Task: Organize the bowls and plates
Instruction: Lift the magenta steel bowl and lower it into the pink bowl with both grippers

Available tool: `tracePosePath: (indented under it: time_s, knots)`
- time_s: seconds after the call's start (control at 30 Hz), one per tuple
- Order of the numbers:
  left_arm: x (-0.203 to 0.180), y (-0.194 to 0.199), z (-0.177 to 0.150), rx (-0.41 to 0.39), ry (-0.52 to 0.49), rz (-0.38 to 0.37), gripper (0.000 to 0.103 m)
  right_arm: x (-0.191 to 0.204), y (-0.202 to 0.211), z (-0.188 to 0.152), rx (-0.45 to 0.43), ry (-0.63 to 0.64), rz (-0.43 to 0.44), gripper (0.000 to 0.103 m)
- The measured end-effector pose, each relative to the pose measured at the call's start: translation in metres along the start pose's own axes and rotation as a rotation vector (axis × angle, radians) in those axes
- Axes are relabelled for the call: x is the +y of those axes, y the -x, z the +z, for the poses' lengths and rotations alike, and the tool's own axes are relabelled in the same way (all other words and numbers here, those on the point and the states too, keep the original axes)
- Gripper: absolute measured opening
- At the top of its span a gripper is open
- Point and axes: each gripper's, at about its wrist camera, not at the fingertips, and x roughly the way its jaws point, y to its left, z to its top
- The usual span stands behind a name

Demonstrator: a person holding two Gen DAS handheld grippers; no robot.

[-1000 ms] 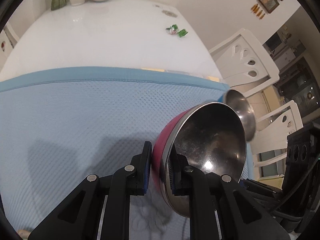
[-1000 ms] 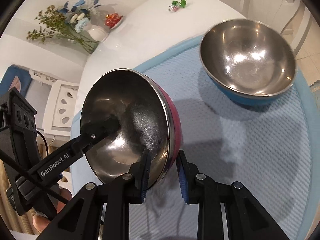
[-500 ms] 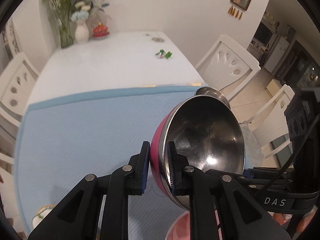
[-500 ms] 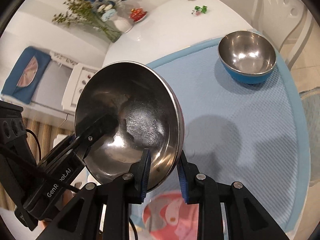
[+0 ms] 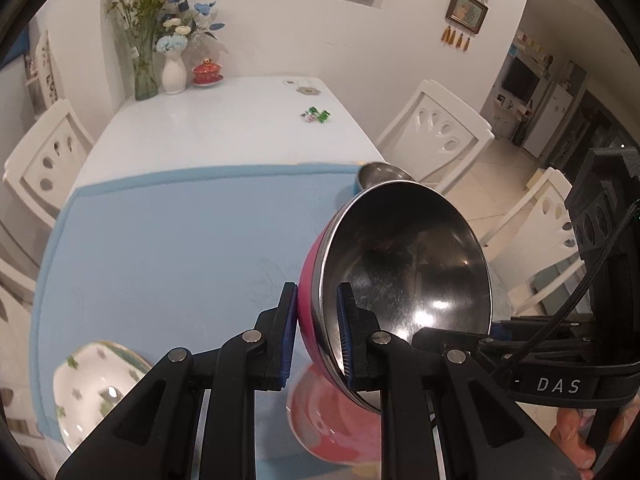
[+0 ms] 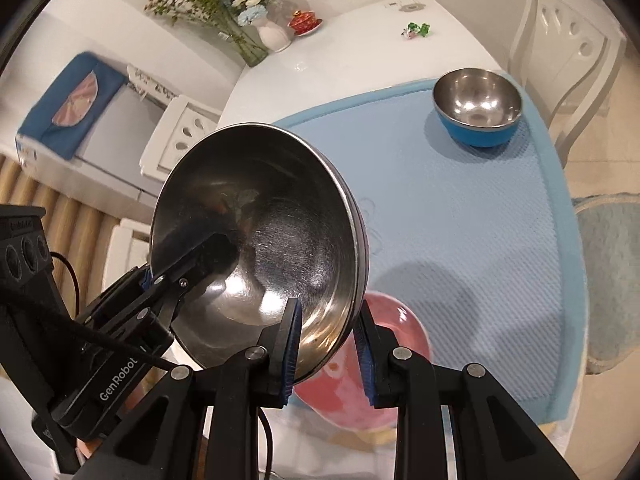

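- The pink bowl is held tilted in the air over the blue mat, above a pink plate; the likely next move is nesting it in the blue bowl at the mat's far corner.
- Left tool and right tool are both clenched on its rim at opposite sides.

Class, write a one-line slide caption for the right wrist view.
Both grippers, right and left, clamp a tilted pink steel bowl above the blue mat.
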Motion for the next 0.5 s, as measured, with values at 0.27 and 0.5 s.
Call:
tracePosePath:
  time_s: [0.27, 0.5]
  knots:
    - [-0.013, 0.000, -0.033, 0.059, 0.022, -0.037, 0.015, -0.005, 0.005, -0.029, 0.023, 0.049, -0.048, 0.026]
    - [-0.025, -0.004, -0.064, 0.121, -0.003, -0.034, 0.015, -0.015, -0.014, -0.058, 0.107, 0.055, -0.093, 0.026]
